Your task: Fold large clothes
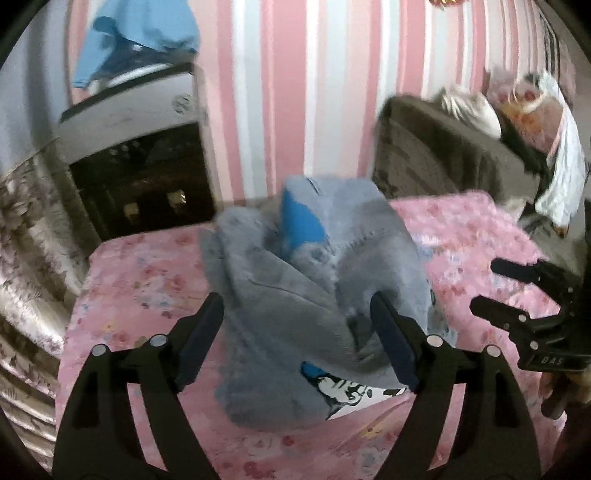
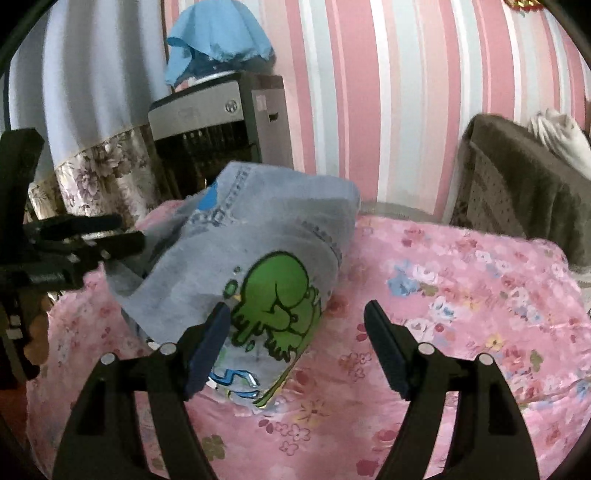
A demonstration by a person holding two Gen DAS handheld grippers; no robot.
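Note:
A crumpled grey-blue garment (image 1: 295,266) lies heaped on the pink floral bedsheet (image 1: 140,280). In the right wrist view the garment (image 2: 258,236) shows a green frog print and denim-like stitching. My left gripper (image 1: 295,306) hovers over the heap's near side, jaws open and pads clear of the cloth. My right gripper (image 2: 297,314) is open too, over the garment's right edge, with its left finger above the frog print and its right finger above the bare sheet (image 2: 461,295). Each gripper shows in the other's view: the right gripper (image 1: 485,286) and the left gripper (image 2: 129,230).
A grey appliance (image 2: 207,107) with a blue cloth (image 2: 218,33) draped on it stands past the bed's far corner, beside a floral curtain (image 2: 92,166). A brown blanket (image 1: 443,147) and white cloth (image 1: 561,166) are piled at the right. A pink striped wall lies behind.

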